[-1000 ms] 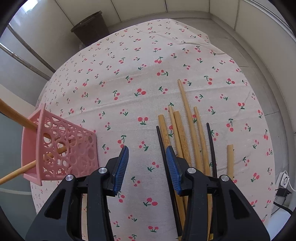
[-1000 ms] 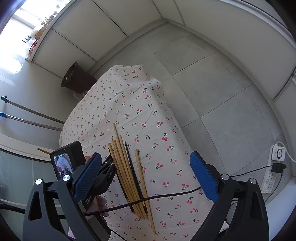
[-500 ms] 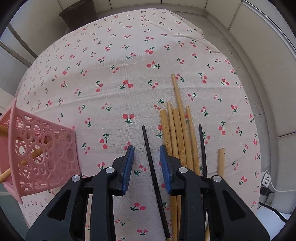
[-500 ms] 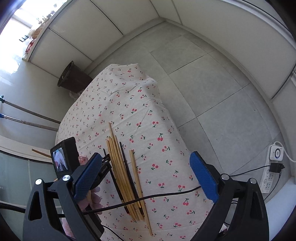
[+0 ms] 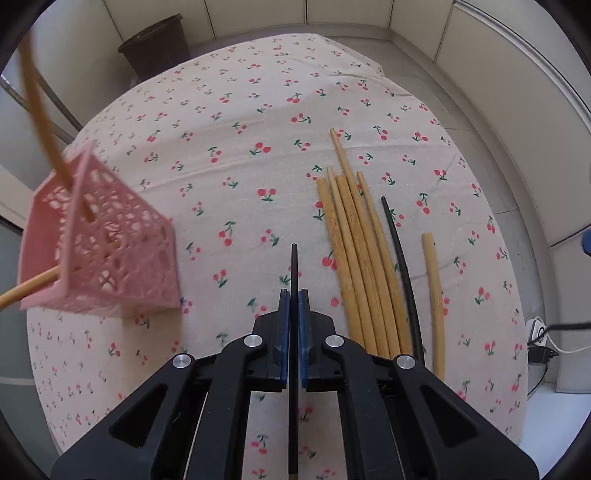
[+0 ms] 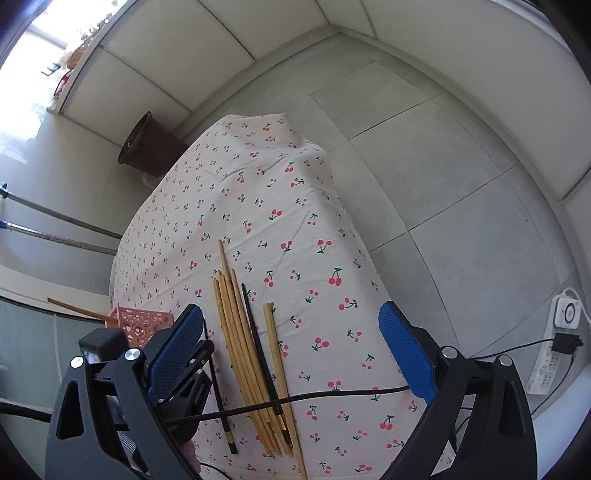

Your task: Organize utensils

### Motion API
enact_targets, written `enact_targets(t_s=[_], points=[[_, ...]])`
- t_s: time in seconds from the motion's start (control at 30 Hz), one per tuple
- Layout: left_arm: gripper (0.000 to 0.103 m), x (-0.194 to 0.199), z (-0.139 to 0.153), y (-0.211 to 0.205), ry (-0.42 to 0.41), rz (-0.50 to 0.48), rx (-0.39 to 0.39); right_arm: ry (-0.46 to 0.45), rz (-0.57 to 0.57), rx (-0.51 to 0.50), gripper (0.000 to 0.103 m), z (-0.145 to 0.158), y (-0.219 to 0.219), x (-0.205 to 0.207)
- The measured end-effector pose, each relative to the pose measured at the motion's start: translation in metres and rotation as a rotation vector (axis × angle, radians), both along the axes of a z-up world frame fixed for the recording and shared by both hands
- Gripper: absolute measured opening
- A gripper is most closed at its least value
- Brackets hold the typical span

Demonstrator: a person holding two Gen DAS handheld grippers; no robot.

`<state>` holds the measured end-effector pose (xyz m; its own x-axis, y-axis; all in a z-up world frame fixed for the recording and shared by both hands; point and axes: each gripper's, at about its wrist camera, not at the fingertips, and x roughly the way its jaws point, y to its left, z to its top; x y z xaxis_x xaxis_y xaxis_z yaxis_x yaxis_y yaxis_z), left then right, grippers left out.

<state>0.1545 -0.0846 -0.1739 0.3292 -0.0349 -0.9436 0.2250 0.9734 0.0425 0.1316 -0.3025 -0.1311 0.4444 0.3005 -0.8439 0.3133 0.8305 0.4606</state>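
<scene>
Home setting, likely enclosed balcony or spare room. Table (image 6: 258,206) draped in cherry-print cloth hanging over far corners. Floor (image 6: 424,155) of large grey tiles, plain pale panelled walls (image 6: 229,33). Dark bin (image 6: 147,147) on floor past table's far left corner. Bright window (image 6: 33,66) with cluttered sill at upper left. White power strip (image 6: 554,343) with plugged adapter and trailing cables on floor off table's right edge. Household chopsticks (image 5: 365,258) lying on cloth near right edge, pink plastic holder (image 5: 99,251) at left.
</scene>
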Motion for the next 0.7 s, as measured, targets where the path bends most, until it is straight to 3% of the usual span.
enact_targets(t_s=[0.1,0.17,0.23,0.3,0.47,0.6,0.7], points=[[0.004,-0.023,0.032,0.017,-0.049,0.005,-0.047,-0.013,0.074,-0.056,0.093,-0.005,0.025,0.011],[0.004,-0.043,0.055,0.028,-0.087,0.009,-0.091,-0.010,0.117,-0.095,0.085,-0.010,0.039,0.019],[0.004,-0.063,0.072,0.042,-0.119,0.014,-0.137,0.008,0.156,-0.100,0.065,-0.020,0.052,0.028],[0.004,-0.080,0.087,0.053,-0.154,0.018,-0.171,0.018,0.163,-0.087,0.062,-0.028,0.058,0.034],[0.004,-0.099,0.101,0.058,-0.203,0.009,-0.208,0.023,0.174,-0.089,0.051,-0.038,0.071,0.042],[0.004,-0.108,0.112,0.067,-0.226,-0.008,-0.231,0.020,0.191,-0.141,0.037,-0.042,0.085,0.047],[0.004,-0.110,0.120,0.080,-0.236,0.012,-0.254,0.036,0.206,-0.187,0.033,-0.050,0.096,0.052]])
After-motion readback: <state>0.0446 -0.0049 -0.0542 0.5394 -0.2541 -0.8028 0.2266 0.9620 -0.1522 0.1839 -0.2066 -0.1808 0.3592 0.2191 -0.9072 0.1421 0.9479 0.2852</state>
